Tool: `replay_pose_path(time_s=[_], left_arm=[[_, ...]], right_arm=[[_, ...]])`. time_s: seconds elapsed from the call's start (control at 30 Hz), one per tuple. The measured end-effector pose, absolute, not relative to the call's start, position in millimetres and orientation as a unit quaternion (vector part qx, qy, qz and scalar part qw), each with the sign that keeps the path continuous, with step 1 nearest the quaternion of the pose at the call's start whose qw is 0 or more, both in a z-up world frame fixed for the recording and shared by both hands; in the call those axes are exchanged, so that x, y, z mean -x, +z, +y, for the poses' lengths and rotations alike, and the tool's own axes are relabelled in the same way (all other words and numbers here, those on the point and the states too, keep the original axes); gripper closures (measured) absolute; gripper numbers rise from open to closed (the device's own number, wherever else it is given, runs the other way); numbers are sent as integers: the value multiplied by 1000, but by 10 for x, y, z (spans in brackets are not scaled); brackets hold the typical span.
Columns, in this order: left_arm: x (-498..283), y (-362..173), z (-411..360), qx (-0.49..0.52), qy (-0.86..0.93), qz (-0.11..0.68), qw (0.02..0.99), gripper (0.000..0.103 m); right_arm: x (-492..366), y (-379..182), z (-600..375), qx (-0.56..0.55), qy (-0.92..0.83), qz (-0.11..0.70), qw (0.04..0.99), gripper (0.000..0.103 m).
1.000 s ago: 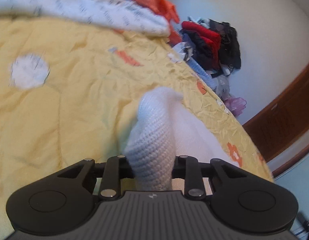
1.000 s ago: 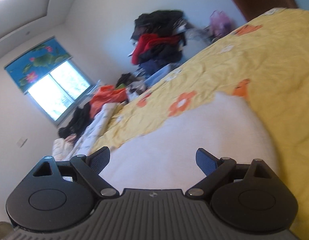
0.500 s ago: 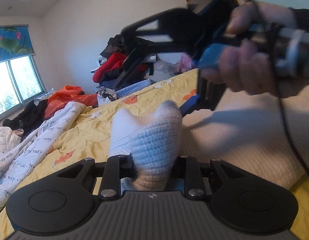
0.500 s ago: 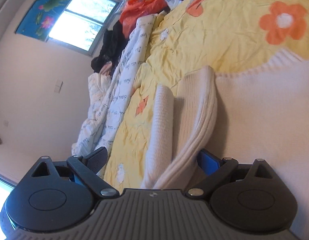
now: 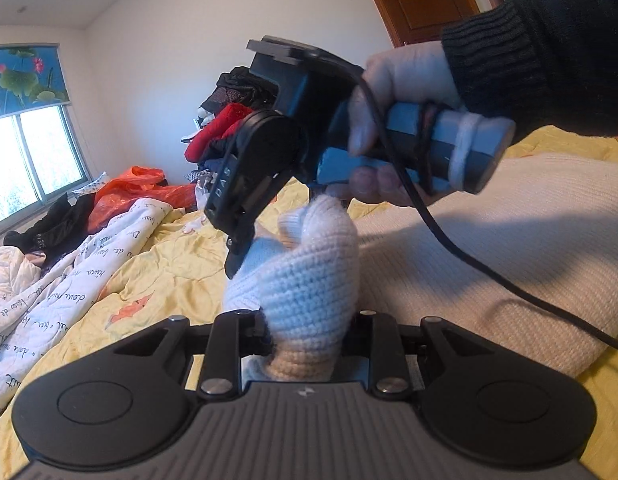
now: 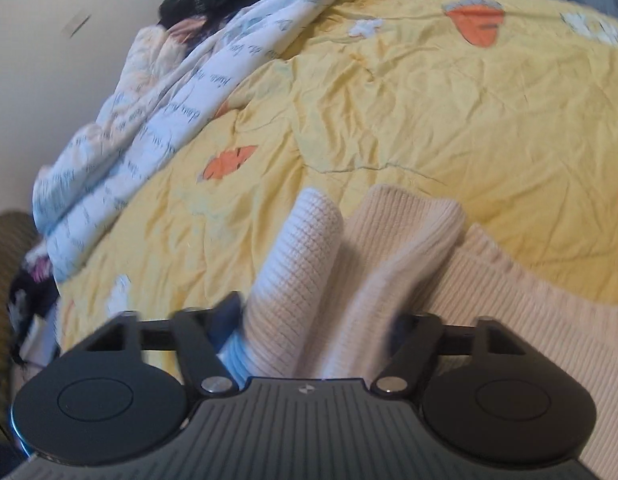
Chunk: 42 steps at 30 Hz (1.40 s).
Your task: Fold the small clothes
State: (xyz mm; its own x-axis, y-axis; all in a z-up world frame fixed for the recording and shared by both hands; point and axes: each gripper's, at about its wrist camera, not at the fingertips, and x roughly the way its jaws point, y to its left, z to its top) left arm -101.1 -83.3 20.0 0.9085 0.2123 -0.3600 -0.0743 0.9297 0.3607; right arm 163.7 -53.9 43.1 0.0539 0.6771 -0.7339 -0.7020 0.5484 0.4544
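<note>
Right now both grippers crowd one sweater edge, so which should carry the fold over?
Probably left: the left gripper is clamped on the sweater; the right gripper's closure looks blurred.

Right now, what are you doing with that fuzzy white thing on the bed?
A person is folding a cream knitted sweater on the yellow bedspread. The left gripper is shut on a bunched-up fold of it, and the right gripper is pinching another fold close by. Most of the sweater lies flat on the bed.
</note>
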Motion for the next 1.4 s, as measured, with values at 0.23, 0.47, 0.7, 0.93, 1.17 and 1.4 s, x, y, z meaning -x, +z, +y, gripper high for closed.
replay_pose_path(time_s=[0.23,0.47,0.7,0.93,1.17,1.4], left_arm=[[1027,364,-882,-162,58,198,965,77],[1025,539,-1311,-170,2,159,973,77],[925,521,-2033,-190,-86,137,968,77],[795,325,-2642,-202,-146,160,955,77],[839,-104,-2931,-266,-157,146,940,77],[1013,137,-2573,-252,-191,124,941,69]], right_arm=[[-1631,588,-704,13,502,462,731,66],[-1655,859,-1430,-21,498,438,748,68],[-1685,1066,-2542,-43,442,420,791,76],[-1686,797,-3375,-83,387,423,815,77],[-1571,346,-3915,-148,357,424,819,77],[-1483,393,-4366,-269,302,370,837,40]])
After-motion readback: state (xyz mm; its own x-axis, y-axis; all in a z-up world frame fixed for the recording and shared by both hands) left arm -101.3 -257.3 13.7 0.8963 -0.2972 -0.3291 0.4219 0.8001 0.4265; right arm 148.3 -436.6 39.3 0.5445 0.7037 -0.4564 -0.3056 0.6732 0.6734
